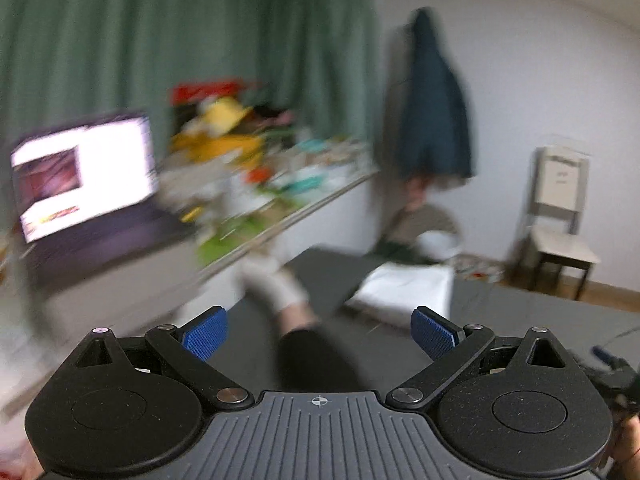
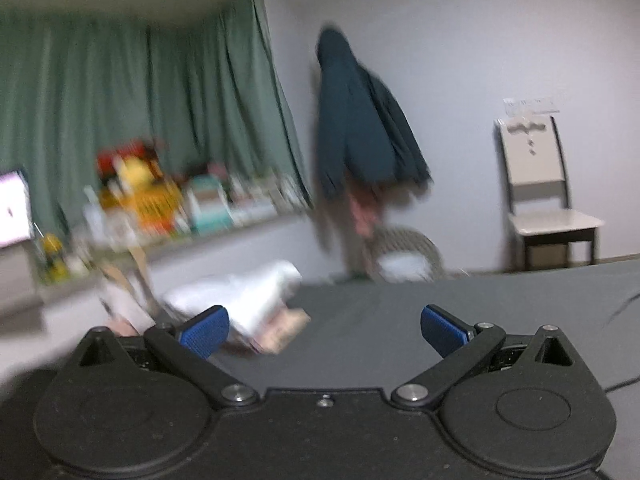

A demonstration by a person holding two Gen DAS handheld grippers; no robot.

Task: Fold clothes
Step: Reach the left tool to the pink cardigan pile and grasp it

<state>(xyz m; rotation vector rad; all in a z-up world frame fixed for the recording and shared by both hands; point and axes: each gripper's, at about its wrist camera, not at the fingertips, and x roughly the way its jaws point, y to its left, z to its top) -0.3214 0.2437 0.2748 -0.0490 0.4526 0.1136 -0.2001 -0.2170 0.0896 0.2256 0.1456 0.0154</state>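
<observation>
Tools: left tool (image 1: pixel 319 334) and right tool (image 2: pixel 324 332) both have their blue pads spread wide with nothing between them, each raised above the dark grey counter (image 1: pixel 520 312).
Clothes: white folded garment (image 1: pixel 404 288) lies on the counter, beyond the left tool and a little to its right; in the right wrist view the same white pile (image 2: pixel 248 292) sits beyond the right tool's left pad, at the counter's near-left edge.
Axis: in the left wrist view the garment's long side runs from near-left to far-right, toward the hanging jacket (image 1: pixel 434 100); blur hides its finer folds.
Left view only: open laptop (image 1: pixel 80 172) with a bright screen, left of the garment, and a blurred pale and black shape (image 1: pixel 296 320) between the pads, too smeared to tell what it is.
Right view only: a tan, boxy item (image 2: pixel 286 330) touching the garment's near edge.
Both views: green curtain (image 2: pixel 140 112), cluttered shelf (image 1: pixel 256 168) and chair (image 2: pixel 540 196), all behind the garment.
</observation>
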